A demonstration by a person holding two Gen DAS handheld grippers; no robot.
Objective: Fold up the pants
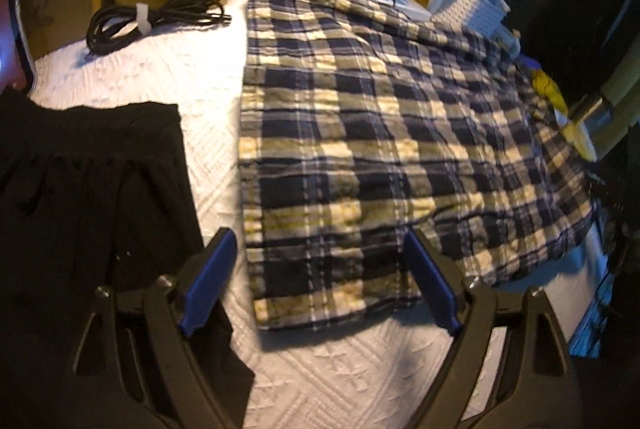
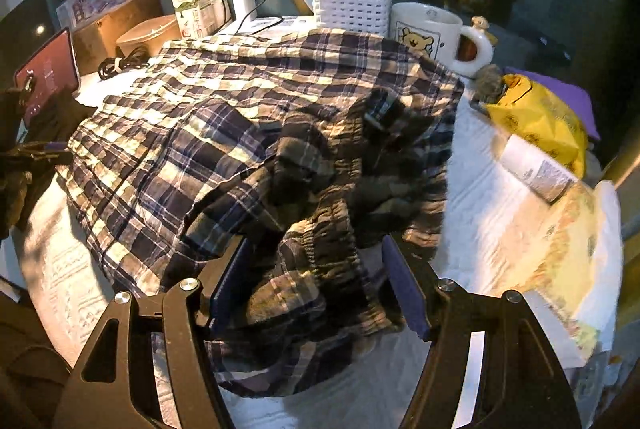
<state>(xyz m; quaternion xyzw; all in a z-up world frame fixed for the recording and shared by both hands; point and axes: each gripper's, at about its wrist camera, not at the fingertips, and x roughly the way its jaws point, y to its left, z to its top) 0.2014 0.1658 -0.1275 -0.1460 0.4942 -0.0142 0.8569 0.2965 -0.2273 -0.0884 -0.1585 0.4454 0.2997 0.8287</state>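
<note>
Plaid pants are seen spread across a white quilted table cover, legs laid flat and the waistband bunched at the near right. The left gripper is held wide open over the leg hem, the right gripper likewise released above the crumpled waistband, nothing clasped. A fold is judged about to begin; both edges must first be pinched
</note>
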